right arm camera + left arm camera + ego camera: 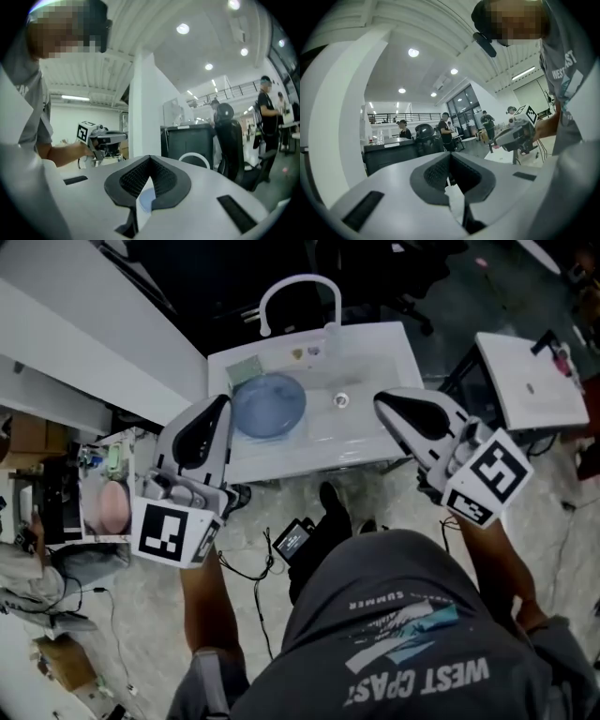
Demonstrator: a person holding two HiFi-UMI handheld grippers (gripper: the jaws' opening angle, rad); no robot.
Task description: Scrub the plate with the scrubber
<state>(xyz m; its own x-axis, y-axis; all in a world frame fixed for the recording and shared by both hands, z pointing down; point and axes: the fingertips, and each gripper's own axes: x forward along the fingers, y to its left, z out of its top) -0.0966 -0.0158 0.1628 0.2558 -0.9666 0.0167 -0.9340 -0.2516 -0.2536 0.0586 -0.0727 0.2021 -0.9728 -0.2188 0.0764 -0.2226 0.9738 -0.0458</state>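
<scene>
A blue plate (268, 406) lies in the left part of the white sink (375, 442), under the curved white faucet (298, 287). A pale green scrubber (246, 368) rests on the sink's back left corner. My left gripper (223, 404) is held high above the sink's left front edge, jaws shut and empty. My right gripper (382, 401) hovers high over the sink's right side, also shut on nothing. In the left gripper view the jaws (450, 158) meet, with the right gripper (516, 133) beyond. The right gripper view shows its closed jaws (150, 161), the left gripper (102, 138), and the faucet (194, 160).
A second white basin (531, 382) stands at the right. A shelf with a pink object (112, 504) is at the left. Cables and a black device (293, 540) lie on the floor by my feet. Several people (444, 131) stand by desks in the room behind.
</scene>
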